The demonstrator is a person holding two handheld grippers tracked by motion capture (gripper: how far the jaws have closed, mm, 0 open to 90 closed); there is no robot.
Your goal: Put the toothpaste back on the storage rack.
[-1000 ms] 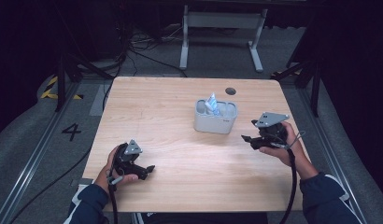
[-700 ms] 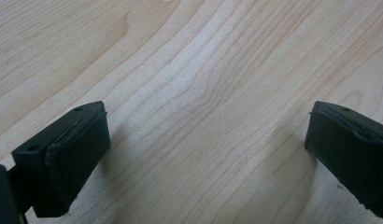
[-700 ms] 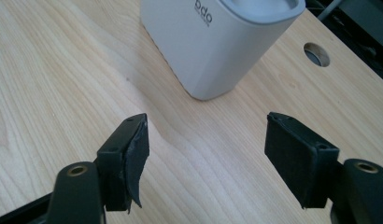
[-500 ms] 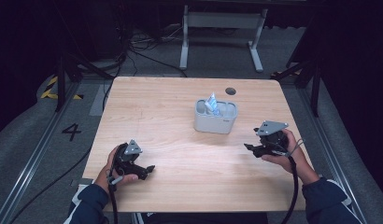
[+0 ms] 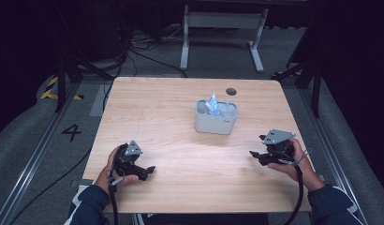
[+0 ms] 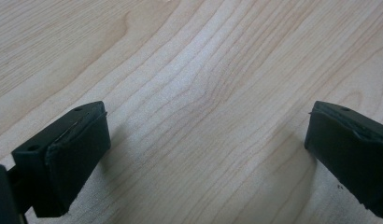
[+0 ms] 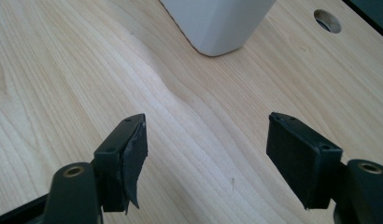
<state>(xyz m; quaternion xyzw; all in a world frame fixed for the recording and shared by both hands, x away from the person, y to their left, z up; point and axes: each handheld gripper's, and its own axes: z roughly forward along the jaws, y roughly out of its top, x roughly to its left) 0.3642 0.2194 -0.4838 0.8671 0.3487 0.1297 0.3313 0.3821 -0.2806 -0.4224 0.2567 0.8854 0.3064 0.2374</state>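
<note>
Light wood tabletop (image 5: 171,122), round cable hole (image 5: 231,91) near its far edge. Grey two-compartment plastic caddy (image 5: 217,121) stands right of centre; a bluish-white packet (image 5: 212,105) sticks up from its left compartment, the print on it too small to read. A small mark on the caddy's front wall is also illegible.

Left hand-held gripper (image 5: 150,169) near the front left corner, resting low over the wood; jaws wide apart, bare grain between them in the left gripper view.

Right hand-held gripper (image 5: 252,153) near the right edge, well apart from the caddy, pointing toward it; jaws apart, nothing between them.

Readable writing: a black "4" (image 5: 71,132) on the grey floor left of the tabletop.
</note>
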